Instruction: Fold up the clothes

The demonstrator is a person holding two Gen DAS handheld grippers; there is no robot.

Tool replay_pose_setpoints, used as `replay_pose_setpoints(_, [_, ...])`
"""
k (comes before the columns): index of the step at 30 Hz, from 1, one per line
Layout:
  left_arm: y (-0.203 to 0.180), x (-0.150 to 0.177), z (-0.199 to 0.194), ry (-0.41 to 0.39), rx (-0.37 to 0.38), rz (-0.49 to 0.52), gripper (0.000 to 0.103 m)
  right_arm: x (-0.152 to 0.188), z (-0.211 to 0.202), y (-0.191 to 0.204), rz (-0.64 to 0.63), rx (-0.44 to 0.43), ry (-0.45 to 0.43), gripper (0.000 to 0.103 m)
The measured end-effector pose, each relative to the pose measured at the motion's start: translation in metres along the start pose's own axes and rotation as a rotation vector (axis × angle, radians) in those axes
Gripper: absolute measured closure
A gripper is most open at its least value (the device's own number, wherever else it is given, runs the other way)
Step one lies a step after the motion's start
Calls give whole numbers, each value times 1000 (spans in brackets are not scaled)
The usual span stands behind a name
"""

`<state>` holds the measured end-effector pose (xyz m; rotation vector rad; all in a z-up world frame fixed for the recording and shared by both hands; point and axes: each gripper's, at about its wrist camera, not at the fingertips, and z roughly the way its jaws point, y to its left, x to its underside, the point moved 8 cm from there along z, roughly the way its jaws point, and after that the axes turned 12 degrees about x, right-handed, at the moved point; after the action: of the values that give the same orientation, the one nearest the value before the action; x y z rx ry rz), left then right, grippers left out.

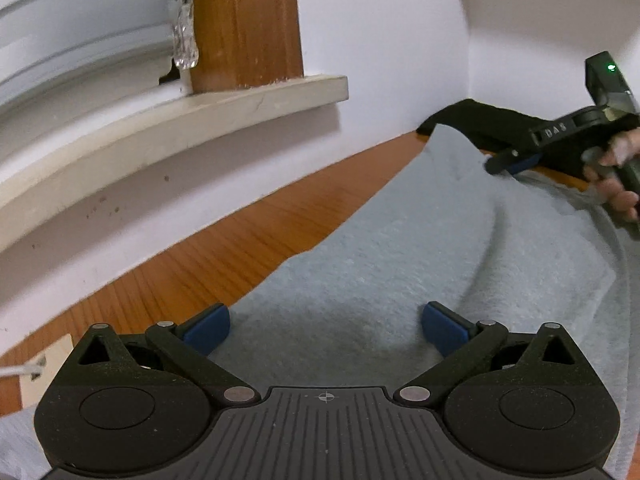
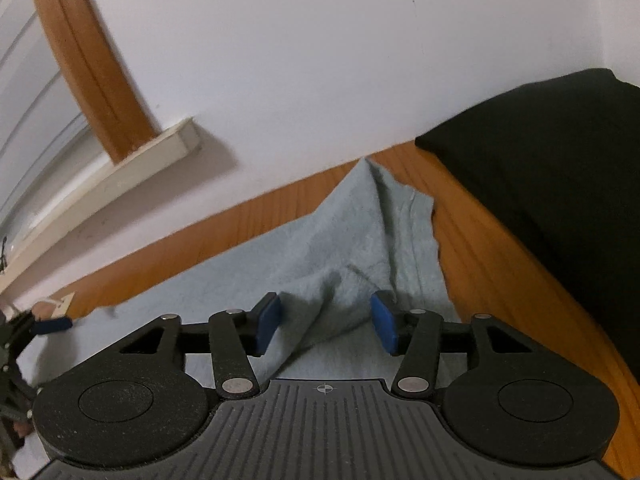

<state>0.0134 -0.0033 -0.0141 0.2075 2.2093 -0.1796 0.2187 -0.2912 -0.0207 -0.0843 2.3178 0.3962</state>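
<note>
A light grey-blue garment lies spread on the wooden table, and shows in the right wrist view with a raised crease and a corner pointing at the wall. My left gripper is open, its blue pads wide apart just above the cloth near its left edge. My right gripper is open over the crease with cloth between its pads, not pinched. In the left wrist view the right gripper sits at the far right over the garment's far corner. The left gripper shows at the far left of the right wrist view.
A folded black garment lies on the table at the back right against the white wall. A windowsill and wooden window frame stand at the left. A small pale tag lies on the table at the left.
</note>
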Motion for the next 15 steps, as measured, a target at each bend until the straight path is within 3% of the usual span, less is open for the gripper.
replay_pose_setpoints(3, [3, 1, 0, 2, 19, -28, 0, -11, 9, -3, 45, -6, 6, 44])
replay_pose_setpoints(8, [6, 0, -4, -5, 25, -42, 0, -28, 25, -6, 64, 53, 21, 48])
replay_pose_setpoints(10, [6, 0, -5, -12, 28, -49, 0, -33, 31, -2, 28, 64, 22, 59])
replay_pose_setpoints(11, [7, 0, -6, -19, 29, -56, 0, -35, 33, 2, -3, 73, 12, 69])
replay_pose_setpoints(12, [8, 0, -7, -27, 29, -64, 0, -37, 34, 6, -37, 84, -1, 92])
replay_pose_setpoints(13, [10, 0, -8, -37, 28, -76, 0, -41, 34, 10, -59, 94, -24, 98])
replay_pose_setpoints(15, [14, -1, -10, -56, 29, -100, 0, -51, 29, 13, -70, 117, -86, 98])
